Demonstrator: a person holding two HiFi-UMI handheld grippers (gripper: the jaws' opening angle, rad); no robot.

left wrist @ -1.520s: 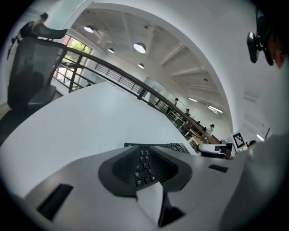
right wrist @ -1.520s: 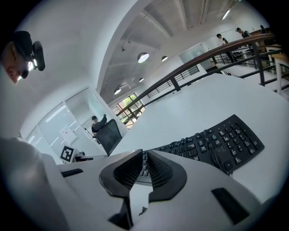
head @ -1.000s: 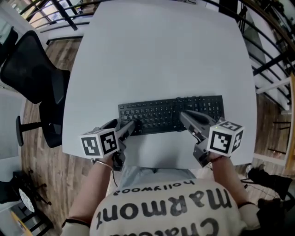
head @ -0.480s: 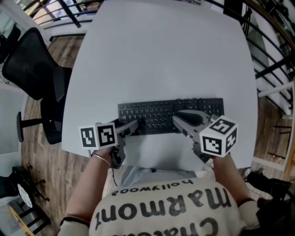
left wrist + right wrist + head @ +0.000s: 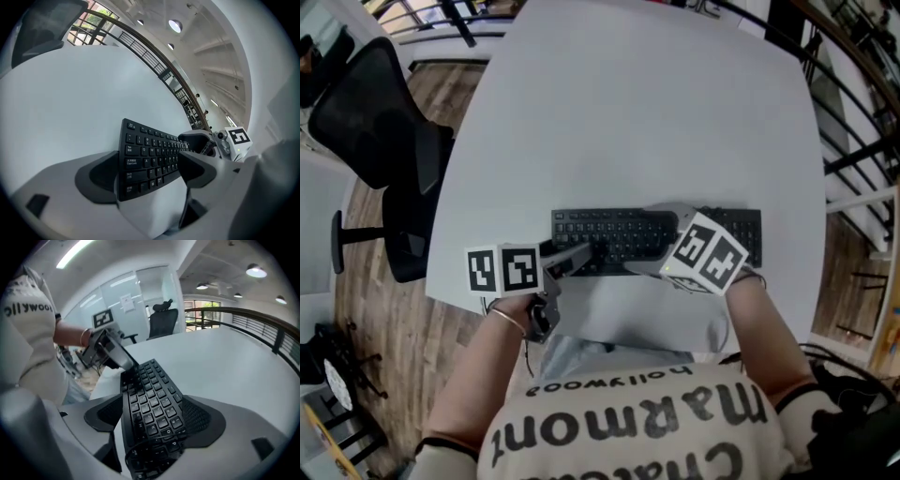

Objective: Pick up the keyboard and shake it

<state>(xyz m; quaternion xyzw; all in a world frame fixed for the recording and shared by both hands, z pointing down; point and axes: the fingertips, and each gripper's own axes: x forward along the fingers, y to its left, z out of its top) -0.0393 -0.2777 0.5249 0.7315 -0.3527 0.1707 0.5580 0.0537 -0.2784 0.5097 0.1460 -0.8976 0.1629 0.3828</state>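
1. Head view. A black keyboard (image 5: 614,234) is seen lying crosswise near the front edge of a white table (image 5: 647,112). The left gripper (image 5: 581,253) is set at its left end and the right gripper (image 5: 652,240) over its right half; part of the keys is covered by the right gripper's marker cube. A black office chair (image 5: 375,122) stands off the table's left side on the wooden floor.

2. Left gripper view. The keyboard's left end (image 5: 150,157) is held between the widely spread jaws of the left gripper (image 5: 150,173): one jaw is pressed to the far long edge, the other to the near long edge (nothing else is between them). The right gripper (image 5: 206,143) is visible further along the keyboard. The keyboard looks tilted against the tabletop; whether it is clear of the surface cannot be told.

3. Right gripper view. The keyboard (image 5: 152,404) runs lengthwise between the jaws of the right gripper (image 5: 154,420), which are spread wide with one closed against each long edge. A loop of black cable (image 5: 140,446) is seen at the near end. The left gripper (image 5: 105,350) is recorded at the far end, with the chair (image 5: 161,319) and a railing (image 5: 243,317) beyond the table.
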